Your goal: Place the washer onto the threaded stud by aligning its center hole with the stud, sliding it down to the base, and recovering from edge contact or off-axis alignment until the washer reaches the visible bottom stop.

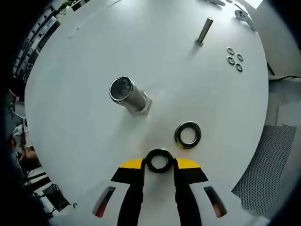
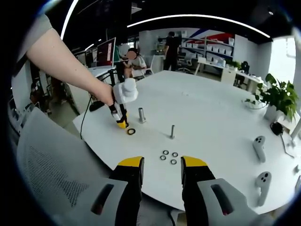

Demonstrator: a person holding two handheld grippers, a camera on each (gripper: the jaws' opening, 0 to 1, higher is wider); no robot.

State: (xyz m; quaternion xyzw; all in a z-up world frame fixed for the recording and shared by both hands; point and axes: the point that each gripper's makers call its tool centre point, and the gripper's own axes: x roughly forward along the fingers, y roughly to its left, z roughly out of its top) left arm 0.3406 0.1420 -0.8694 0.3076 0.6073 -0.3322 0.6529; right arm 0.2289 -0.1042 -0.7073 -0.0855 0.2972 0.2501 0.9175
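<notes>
My left gripper is shut on a black washer, held flat between its yellow-tipped jaws just above the white table. A large threaded stud with a hex base stands ahead and to the left, apart from the held washer. A second black washer lies on the table close by on the right. In the right gripper view, a person's hand holds the left gripper next to the large stud and the loose washer. My right gripper stands open off the table's near edge with nothing between its jaws.
A thinner stud stands farther along, with several small washers beside it. Two white controllers and a potted plant lie at the right. A mesh chair sits beside the table edge. People are at the far desks.
</notes>
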